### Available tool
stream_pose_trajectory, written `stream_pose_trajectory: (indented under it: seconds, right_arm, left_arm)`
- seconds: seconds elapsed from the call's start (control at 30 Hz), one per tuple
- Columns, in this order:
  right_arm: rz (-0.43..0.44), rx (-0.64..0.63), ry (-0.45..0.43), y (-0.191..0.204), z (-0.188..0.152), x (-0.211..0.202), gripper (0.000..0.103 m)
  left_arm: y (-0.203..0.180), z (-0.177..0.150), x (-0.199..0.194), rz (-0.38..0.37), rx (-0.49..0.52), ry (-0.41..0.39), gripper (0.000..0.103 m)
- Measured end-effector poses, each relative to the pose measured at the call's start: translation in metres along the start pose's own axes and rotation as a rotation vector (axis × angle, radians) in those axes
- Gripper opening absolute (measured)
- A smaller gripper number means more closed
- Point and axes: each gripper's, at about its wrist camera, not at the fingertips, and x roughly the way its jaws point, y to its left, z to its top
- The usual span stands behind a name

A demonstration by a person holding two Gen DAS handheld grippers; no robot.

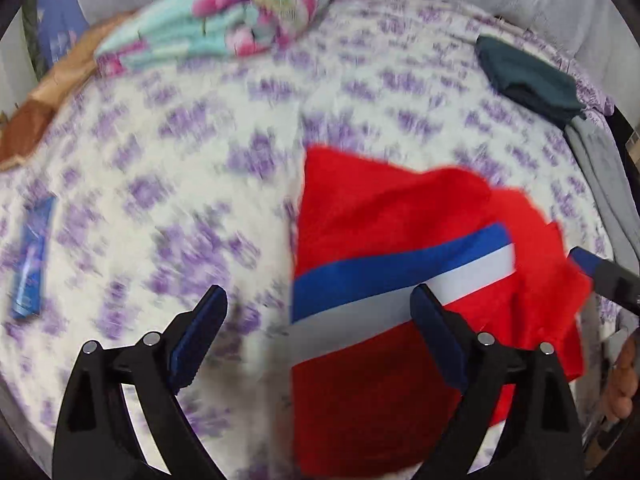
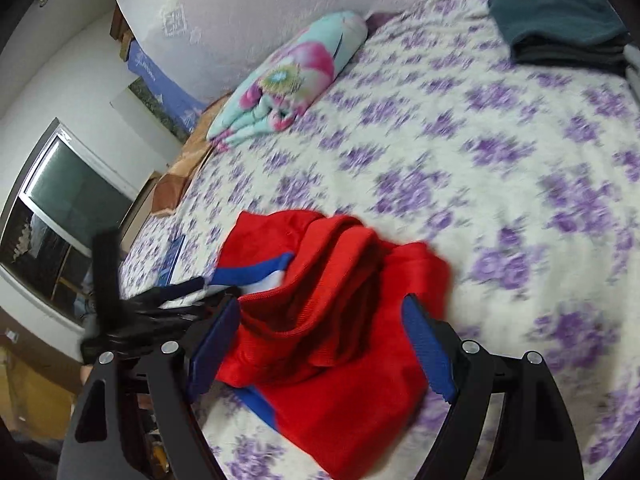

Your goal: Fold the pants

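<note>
Seen from the left wrist, going left to right across a bed spread with a purple-flowered cover: a small blue packet far off to the left of the red pants; a folded turquoise-and-pink blanket well beyond the pants at the head of the bed; then the left gripper, tilted steeply down, jaws spread wide and clamped on nothing, one finger over bare cover left of the pants, the other over their blue and white stripe. Pants lying crumpled on the cover, partly folded, right of centre. Beyond the pants to the right, a stack of dark green folded clothes near the bed's far edge. At the pants' right edge, the tip of the other gripper's blue finger, with part of a hand just below it.

Seen from the right wrist: the left gripper blurred at the pants' left side, beside the stripe. Right gripper angled down over the pants, jaws wide apart, red cloth showing between the fingers but not pinched. Whether either pad touches the cloth cannot be told.
</note>
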Motion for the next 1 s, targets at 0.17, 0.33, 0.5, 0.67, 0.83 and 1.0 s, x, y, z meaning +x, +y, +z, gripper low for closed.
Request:
stream_pose_trajectory:
  seconds: [0.17, 0.33, 0.5, 0.67, 0.83, 1.0]
  right_arm:
    - [0.019, 0.054, 0.081, 0.006, 0.006, 0.032, 0.084]
    - [0.055, 0.078, 0.129, 0.018, 0.011, 0.049, 0.086]
    - [0.036, 0.077, 0.124, 0.022, 0.008, 0.052, 0.084]
    - [-0.022, 0.08, 0.111, 0.012, 0.013, 0.059, 0.031]
    - [0.07, -0.001, -0.015, 0.039, 0.01, 0.004, 0.026]
    - [0.039, -0.002, -0.096, 0.038, -0.007, -0.048, 0.026]
  left_arm:
    - [0.006, -0.005, 0.005, -0.056, -0.027, -0.019, 0.092]
    - [0.009, -0.01, 0.005, -0.071, -0.018, -0.038, 0.092]
    - [0.009, -0.011, 0.006, -0.082, -0.023, -0.046, 0.093]
    - [0.01, -0.009, 0.005, -0.08, -0.035, -0.035, 0.092]
    - [0.016, -0.006, -0.034, -0.102, -0.024, -0.12, 0.087]
    - [0.006, -0.001, -0.059, -0.106, 0.017, -0.184, 0.088]
